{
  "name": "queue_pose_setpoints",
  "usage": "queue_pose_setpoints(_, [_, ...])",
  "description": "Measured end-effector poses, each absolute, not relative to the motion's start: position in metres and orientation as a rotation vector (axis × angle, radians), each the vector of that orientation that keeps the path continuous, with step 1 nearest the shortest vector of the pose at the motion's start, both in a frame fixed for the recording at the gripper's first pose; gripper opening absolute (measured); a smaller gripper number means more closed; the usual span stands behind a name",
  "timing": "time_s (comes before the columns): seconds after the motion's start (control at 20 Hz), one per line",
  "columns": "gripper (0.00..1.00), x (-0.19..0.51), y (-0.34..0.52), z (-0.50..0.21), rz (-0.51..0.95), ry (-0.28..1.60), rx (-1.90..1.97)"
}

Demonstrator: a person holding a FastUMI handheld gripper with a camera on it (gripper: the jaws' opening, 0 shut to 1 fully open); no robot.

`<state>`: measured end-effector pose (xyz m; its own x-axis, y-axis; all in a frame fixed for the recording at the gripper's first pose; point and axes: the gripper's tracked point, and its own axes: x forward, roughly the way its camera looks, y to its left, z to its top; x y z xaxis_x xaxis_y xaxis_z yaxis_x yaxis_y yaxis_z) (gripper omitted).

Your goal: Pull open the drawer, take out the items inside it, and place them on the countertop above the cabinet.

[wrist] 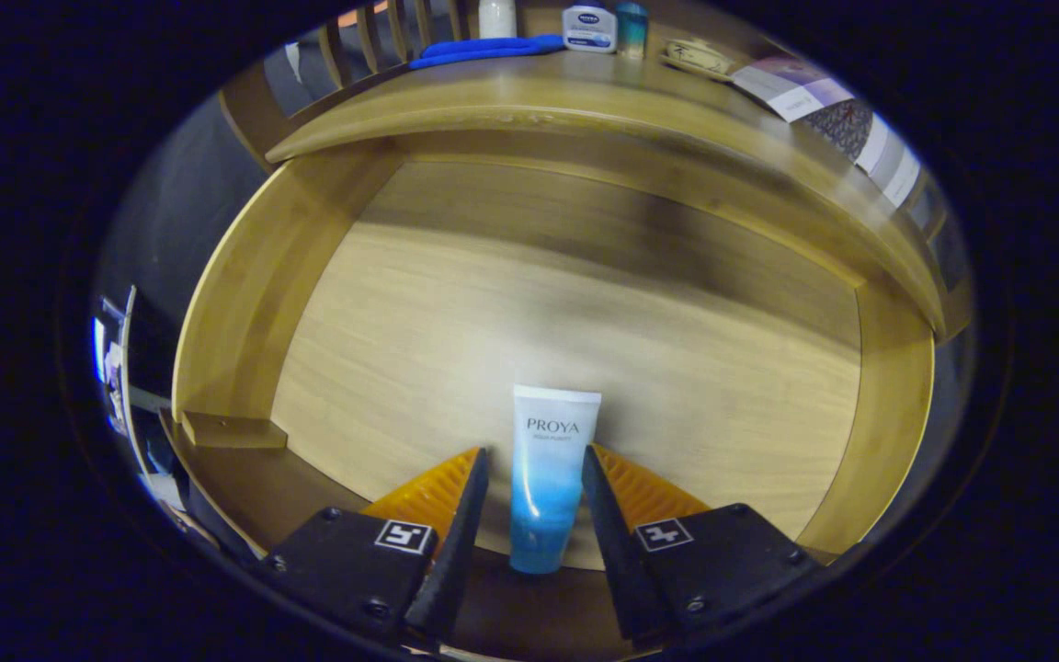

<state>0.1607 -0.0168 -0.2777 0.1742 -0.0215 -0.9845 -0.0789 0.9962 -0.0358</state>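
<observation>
The tool (535,464) points down and forward, its two fingers (467,501) spread apart, neither pressing on anything

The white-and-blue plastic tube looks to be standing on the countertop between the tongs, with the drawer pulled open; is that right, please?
Not quite: the white-and-blue plastic tube lies inside the open wooden drawer, not on the countertop. The gripper view shows it between the tongs, as you said.
</observation>
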Motion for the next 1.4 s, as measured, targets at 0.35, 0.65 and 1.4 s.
queue_pose_setpoints(0.35, [0.57,0.153,-0.023,-0.291,0.02,1.425,-0.112])
queue_pose_setpoints(0.65, [0.5,0.16,-0.021,-0.28,0.019,1.363,-0.133])
queue_pose_setpoints(1.4, [0.49,0.22,-0.037,-0.156,-0.024,1.086,-0.14])
